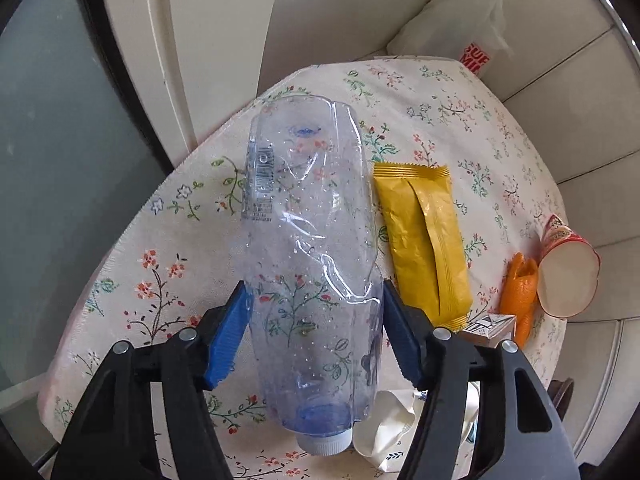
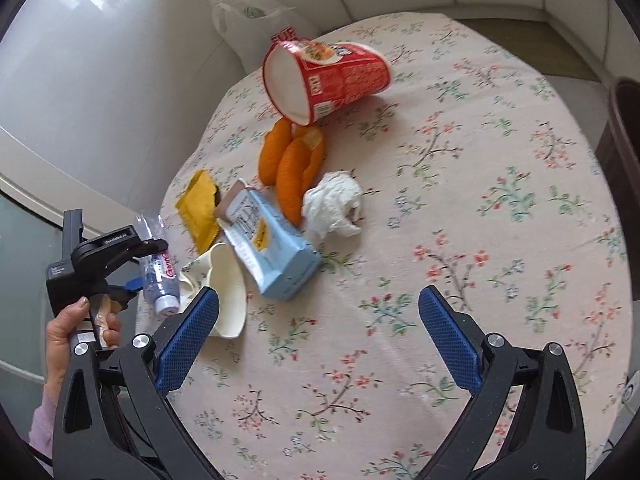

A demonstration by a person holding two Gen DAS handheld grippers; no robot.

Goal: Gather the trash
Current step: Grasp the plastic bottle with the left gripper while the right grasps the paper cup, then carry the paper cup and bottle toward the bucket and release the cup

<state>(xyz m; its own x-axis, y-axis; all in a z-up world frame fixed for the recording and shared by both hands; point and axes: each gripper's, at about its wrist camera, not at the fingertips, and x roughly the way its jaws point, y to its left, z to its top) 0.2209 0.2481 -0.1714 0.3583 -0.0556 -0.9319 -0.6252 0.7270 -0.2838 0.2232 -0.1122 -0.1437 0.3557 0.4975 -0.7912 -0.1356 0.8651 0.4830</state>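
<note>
My left gripper [image 1: 314,300] is shut on a crushed clear plastic bottle [image 1: 308,240], cap toward the camera, held above the floral table [image 1: 460,120]. It also shows at the left of the right wrist view, gripping the bottle [image 2: 158,276]. My right gripper [image 2: 318,312] is open and empty above the cloth. Trash lies ahead of it: a red instant-noodle cup [image 2: 324,80] on its side, orange peel [image 2: 292,164], a crumpled tissue [image 2: 334,204], a light blue carton [image 2: 272,248], a yellow wrapper [image 2: 200,208] and a cream scrap [image 2: 228,292].
A white plastic bag [image 2: 248,24] sits at the table's far edge against the pale sofa; it also shows in the left wrist view [image 1: 452,28]. A dark brown object [image 2: 624,140] stands at the right edge. A dark glass door [image 1: 60,160] is at left.
</note>
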